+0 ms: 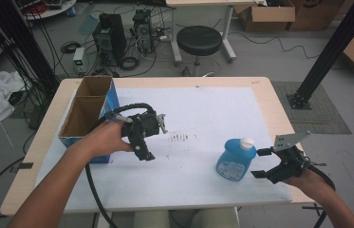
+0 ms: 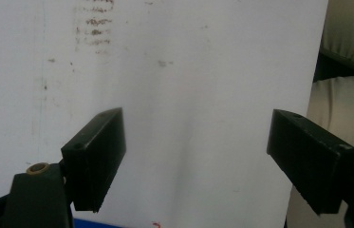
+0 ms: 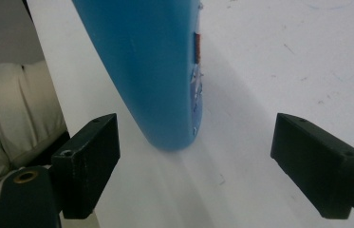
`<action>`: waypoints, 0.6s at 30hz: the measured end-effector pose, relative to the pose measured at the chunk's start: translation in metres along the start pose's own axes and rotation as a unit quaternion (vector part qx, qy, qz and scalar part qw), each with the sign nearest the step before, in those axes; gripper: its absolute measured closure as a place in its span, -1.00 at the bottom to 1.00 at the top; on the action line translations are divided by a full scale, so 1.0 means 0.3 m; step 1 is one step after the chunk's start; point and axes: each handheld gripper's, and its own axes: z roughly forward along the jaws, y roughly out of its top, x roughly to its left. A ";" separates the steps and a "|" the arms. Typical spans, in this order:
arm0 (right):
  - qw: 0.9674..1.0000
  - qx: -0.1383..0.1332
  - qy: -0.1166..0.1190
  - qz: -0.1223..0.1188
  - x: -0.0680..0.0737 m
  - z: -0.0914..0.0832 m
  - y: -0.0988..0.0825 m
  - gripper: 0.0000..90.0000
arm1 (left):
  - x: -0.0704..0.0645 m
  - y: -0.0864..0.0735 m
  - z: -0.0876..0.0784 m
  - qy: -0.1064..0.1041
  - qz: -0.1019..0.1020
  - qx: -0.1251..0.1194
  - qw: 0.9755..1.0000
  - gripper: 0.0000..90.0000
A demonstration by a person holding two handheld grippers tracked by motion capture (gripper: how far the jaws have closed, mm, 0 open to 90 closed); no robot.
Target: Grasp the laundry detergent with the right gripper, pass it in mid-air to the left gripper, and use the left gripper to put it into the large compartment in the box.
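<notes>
Lying at five o'clock on the white sheet (image 1: 203, 123), the blue bottle (image 1: 235, 161) shows an unreadable label; right gripper (image 1: 260, 163) gapes wide just beside it, left gripper (image 1: 152, 137) equally wide.

A blue bottle (image 1: 235, 162) with a white cap and a blue-and-white printed label is seen at 4 o'clock on the white sheet (image 1: 203, 109), which is smudged with brownish-red marks near its middle. The tabletop (image 1: 265, 85) edge is pale wood. At 9 o'clock, a blue box (image 1: 110, 102) with a brown cardboard inside is seen. Both grippers' jaws are plain black.
</notes>
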 end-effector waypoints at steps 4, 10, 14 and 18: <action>1.000 -0.013 -0.001 -0.001 0.012 0.004 -0.010 -0.64 | 0.000 0.000 0.001 0.000 0.000 0.000 1.000 -0.53; 0.999 -0.035 -0.005 0.002 0.026 0.006 -0.028 -0.64 | 0.002 0.002 0.000 0.001 0.002 0.003 1.000 -0.53; 0.998 -0.056 -0.008 0.003 0.033 0.007 -0.038 -0.64 | 0.003 0.001 0.003 0.001 0.001 0.002 1.000 -0.53; 0.997 -0.078 -0.015 0.005 0.040 0.011 -0.046 -0.65 | 0.004 0.002 0.003 0.000 0.002 0.004 1.000 -0.53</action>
